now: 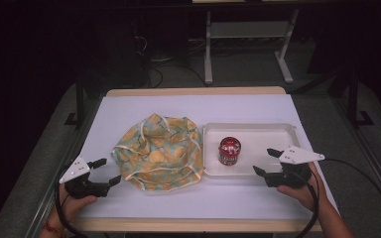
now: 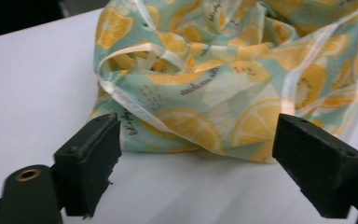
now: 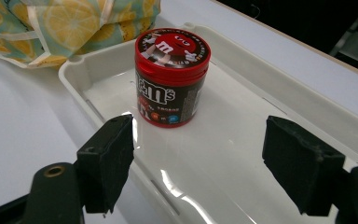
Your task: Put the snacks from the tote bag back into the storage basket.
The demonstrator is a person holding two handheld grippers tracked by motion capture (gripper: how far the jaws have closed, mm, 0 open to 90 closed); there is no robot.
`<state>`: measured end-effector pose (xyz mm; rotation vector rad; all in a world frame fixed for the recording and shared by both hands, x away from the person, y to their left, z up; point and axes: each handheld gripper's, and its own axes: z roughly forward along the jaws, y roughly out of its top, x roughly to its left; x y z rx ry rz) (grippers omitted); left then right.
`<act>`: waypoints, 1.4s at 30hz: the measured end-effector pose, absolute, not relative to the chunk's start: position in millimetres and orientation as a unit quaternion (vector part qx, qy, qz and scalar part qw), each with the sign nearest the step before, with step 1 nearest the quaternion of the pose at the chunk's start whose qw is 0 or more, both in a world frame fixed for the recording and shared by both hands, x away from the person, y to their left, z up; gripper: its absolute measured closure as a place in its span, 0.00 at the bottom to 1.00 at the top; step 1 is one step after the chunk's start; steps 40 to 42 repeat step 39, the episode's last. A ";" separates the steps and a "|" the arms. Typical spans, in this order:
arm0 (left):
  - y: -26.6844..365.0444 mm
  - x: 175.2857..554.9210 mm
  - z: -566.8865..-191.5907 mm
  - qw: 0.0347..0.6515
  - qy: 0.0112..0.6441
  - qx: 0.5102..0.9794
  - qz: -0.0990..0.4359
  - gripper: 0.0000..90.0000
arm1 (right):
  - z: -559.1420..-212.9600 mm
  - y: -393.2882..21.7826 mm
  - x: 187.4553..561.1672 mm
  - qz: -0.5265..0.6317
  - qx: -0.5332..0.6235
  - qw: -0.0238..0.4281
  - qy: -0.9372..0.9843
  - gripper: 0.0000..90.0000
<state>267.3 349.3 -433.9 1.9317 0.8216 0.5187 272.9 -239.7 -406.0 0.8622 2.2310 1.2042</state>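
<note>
A crumpled mint-green cloth bag printed with orange slices point(image 1: 158, 152) lies just left of the shallow white plastic tray point(image 1: 258, 130). Inside that tray stands a small red-lidded candy tub point(image 1: 229, 150). The left gripper point(image 1: 105, 171) gapes near the bag; the right gripper point(image 1: 266, 161) gapes at the tray's near-right rim.

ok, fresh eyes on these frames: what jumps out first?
The crumpled lemon-print bag stands out first, bright yellow and teal on the white table, left of centre. Next is the red-lidded candy jar, upright in the white tray to the bag's right. The left claw sits open beside the bag, and the right claw sits open at the tray's near right corner, neither touching anything.
</note>
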 end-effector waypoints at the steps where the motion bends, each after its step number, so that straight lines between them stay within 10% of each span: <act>1: 349.4 267.9 -433.9 0.470 0.337 0.788 0.212 0.17 | -406.0 -239.9 272.8 0.438 0.314 0.231 0.810 0.27; 42: 340.4 280.1 -434.8 0.445 0.345 0.799 0.214 0.17 | -407.0 -248.4 269.0 0.441 0.327 0.237 0.802 0.27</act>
